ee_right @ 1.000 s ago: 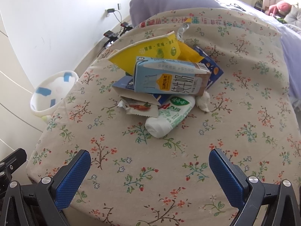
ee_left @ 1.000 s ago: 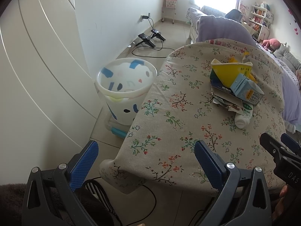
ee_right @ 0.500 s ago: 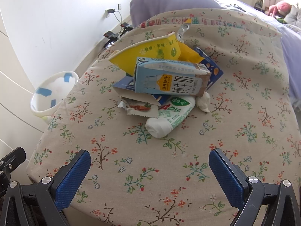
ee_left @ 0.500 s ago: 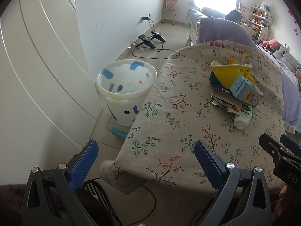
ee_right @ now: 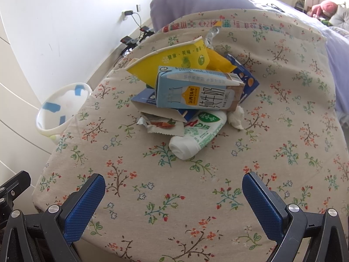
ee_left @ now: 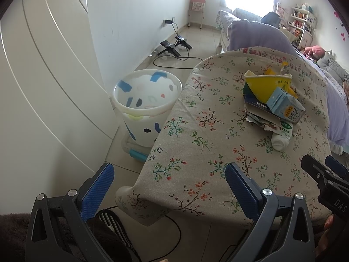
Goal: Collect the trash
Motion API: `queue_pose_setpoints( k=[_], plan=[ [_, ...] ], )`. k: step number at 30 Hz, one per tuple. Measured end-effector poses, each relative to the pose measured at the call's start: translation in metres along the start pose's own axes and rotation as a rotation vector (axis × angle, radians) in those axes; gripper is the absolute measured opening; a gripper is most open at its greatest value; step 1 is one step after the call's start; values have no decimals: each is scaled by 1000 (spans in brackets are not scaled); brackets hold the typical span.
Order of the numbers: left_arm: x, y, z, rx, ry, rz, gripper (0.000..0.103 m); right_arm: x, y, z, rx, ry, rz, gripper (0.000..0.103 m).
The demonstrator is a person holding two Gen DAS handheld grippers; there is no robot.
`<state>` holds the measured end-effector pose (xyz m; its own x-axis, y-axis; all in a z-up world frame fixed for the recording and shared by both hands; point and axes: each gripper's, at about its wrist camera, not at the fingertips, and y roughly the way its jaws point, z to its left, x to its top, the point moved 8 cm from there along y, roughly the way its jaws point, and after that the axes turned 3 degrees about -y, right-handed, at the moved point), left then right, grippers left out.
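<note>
A heap of trash lies on the floral-covered table [ee_right: 174,196]: a pale blue milk carton [ee_right: 196,92] on top, a yellow carton [ee_right: 174,62] behind it, a dark blue box [ee_right: 244,78], a torn snack wrapper [ee_right: 163,125], a white bottle with a green label [ee_right: 196,137] and a crumpled tissue [ee_right: 236,116]. The same heap shows in the left wrist view, with the milk carton [ee_left: 285,108] and bottle [ee_left: 281,138]. My right gripper [ee_right: 173,194] is open, well short of the heap. My left gripper [ee_left: 169,183] is open over the table's near corner. A white bin [ee_left: 146,104] stands left of the table.
A white wardrobe [ee_left: 43,87] rises close on the left. Cables and black devices [ee_left: 174,45] lie on the floor by the wall. A purple pillow [ee_right: 196,0] and a bed [ee_left: 336,100] lie beyond and to the right of the table.
The left wrist view has drawn back slightly, so the table and bin look a bit farther. The right gripper and the trash have not moved.
</note>
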<state>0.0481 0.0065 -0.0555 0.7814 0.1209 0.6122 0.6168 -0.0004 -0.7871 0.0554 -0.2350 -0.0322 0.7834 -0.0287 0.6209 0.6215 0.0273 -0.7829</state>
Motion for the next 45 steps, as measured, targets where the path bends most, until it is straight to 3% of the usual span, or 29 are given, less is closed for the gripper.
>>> queue_pose_setpoints(
  k=[17,29,45],
  plan=[
    [3,-2,0,-10,-6,-3,103,0,0,-4,7,14,6,103],
    [18,-11,-1,-25,-7,-34,103,9,-3,-21,27,103,41,103],
    [59,-2,-50,-67,199,-31,103,47,-9,-77,-17,154,88,103]
  ],
)
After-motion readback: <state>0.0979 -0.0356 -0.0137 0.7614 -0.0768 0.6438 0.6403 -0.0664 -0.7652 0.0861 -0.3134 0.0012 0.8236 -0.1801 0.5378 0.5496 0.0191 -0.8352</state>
